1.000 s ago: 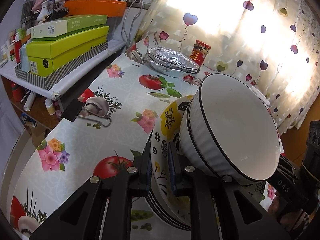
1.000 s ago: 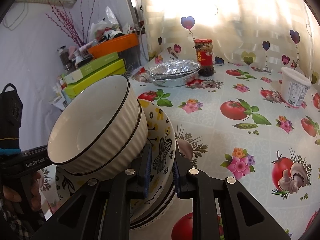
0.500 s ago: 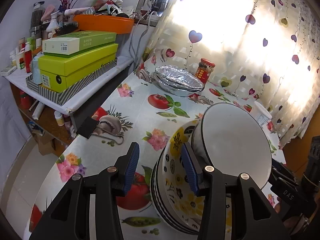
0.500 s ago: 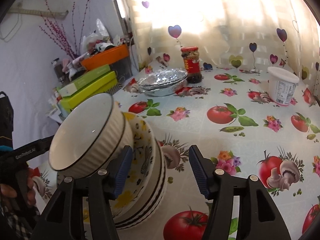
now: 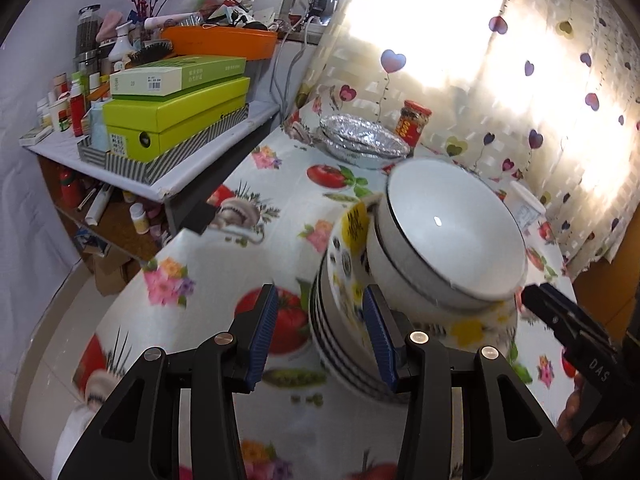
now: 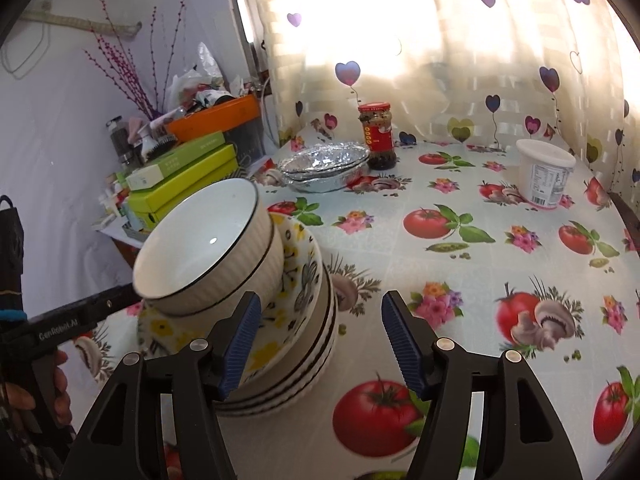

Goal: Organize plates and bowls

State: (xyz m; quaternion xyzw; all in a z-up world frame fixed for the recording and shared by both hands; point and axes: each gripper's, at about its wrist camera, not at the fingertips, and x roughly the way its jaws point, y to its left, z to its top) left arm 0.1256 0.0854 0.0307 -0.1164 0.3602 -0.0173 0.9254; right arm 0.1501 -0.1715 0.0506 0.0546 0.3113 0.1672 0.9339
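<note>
We see two nested white ribbed bowls with dark rims (image 6: 208,256) sitting in the yellow-flowered top plate (image 6: 296,280) of a stack on the fruit-printed tablecloth (image 6: 460,264); our left gripper (image 5: 320,336) stands part open, holding nothing, the stack's edge between its blue pads; our right gripper (image 6: 320,344), jaws just widened, is empty beside the stack.

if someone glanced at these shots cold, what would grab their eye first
The tilted stack at the near edge of the table: two white ribbed bowls nested on a yellow-flowered plate, atop black-rimmed plates. Both grippers, left gripper and right gripper, flank it with jaws open, gripping nothing. Next, the loud tomato-and-mushroom tablecloth and the bright heart-print curtain behind.
</note>
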